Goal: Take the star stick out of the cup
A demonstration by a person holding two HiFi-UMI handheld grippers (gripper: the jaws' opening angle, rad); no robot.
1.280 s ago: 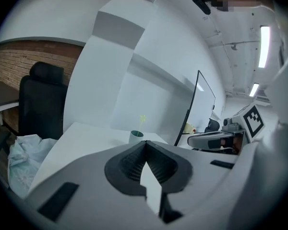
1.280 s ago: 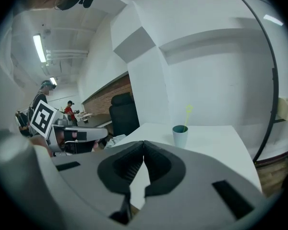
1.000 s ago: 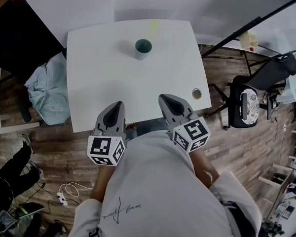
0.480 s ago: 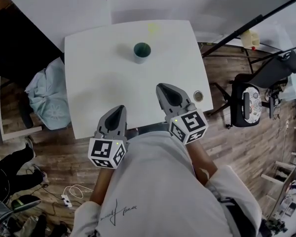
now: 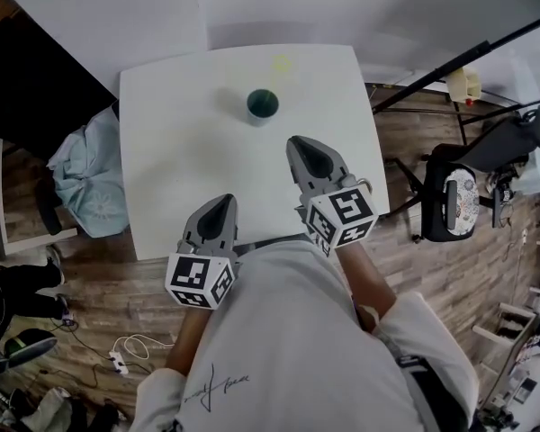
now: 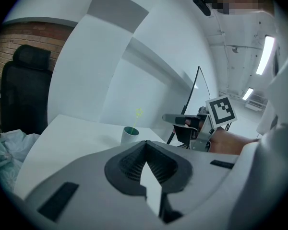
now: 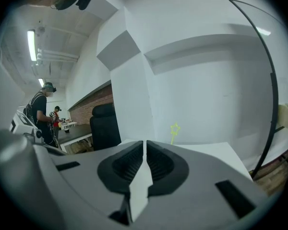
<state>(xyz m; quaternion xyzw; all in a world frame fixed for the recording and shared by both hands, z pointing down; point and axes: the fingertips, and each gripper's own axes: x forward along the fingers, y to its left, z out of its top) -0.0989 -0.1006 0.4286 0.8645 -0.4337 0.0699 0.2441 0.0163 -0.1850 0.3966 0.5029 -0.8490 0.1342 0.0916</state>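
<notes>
Yellow star stick stands in the teal cup by the worktop's far edge, well apart from both grippers at the near edge. Left gripper has its jaws pressed together, empty; right gripper the same. My worry: arriving with jaws closed could knock that light cup over

A white table with rounded corners stands on a wood-plank floor, its far edge close to a white wall; one cup stands upright on it, toward the far edge and about midway across, well apart from every side; the cup is pale outside and dark teal inside; the left gripper view shows the same table and cup; the top is plain and matt.
</notes>
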